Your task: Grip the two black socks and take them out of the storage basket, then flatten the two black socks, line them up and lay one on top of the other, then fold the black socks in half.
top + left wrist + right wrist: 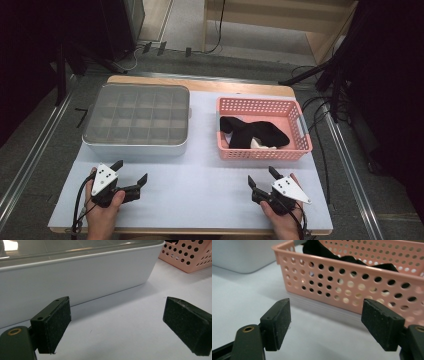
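Two claws at rest on the near table, before the sock basket and the lidded sorting box.

The left claw [131,174] and right claw [260,178] both stand with jaws apart and nothing between them, low over the near part of the white table [200,190]. The black socks [255,132] lie heaped in the pink basket [300,150] at far right; being soft, light cloth, they would likely bunch and drape, so a pinch on a raised fold near the top of the heap seems safest. The basket's perforated wall rises just beyond the right claw. The grey compartment box [135,145] at far left carries a clear lid. Open table lies between the two containers.
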`<state>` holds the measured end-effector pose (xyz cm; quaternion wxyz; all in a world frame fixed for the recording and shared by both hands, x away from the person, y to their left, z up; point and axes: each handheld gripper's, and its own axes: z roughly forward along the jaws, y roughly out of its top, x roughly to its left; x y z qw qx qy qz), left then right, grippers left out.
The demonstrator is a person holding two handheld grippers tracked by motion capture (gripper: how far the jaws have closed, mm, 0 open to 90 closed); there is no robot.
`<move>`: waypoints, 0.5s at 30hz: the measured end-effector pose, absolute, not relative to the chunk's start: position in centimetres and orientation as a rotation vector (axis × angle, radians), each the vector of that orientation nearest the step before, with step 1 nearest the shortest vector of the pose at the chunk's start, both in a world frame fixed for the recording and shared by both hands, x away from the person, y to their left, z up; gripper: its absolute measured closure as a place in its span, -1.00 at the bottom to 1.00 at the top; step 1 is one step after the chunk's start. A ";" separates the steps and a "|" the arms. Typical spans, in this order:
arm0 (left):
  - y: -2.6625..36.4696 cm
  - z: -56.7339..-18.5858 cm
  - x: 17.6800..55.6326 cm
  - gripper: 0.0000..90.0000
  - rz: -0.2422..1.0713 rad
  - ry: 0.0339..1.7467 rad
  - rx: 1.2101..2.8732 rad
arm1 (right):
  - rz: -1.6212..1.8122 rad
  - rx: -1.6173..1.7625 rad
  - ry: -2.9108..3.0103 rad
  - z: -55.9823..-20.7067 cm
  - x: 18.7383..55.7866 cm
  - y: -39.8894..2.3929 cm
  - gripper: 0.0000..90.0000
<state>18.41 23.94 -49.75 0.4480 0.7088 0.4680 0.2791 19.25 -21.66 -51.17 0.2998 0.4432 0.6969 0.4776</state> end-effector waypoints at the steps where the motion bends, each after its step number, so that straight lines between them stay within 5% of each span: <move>1: 24.0 -49.6 18.4 -0.81 0.702 1.155 1.751 | 1.274 1.178 1.852 -50.9 19.3 -21.4 -0.46; 15: 25.2 -48.4 18.4 -0.81 0.734 1.154 1.725 | 1.359 1.130 1.927 -49.8 20.5 -16.3 -0.45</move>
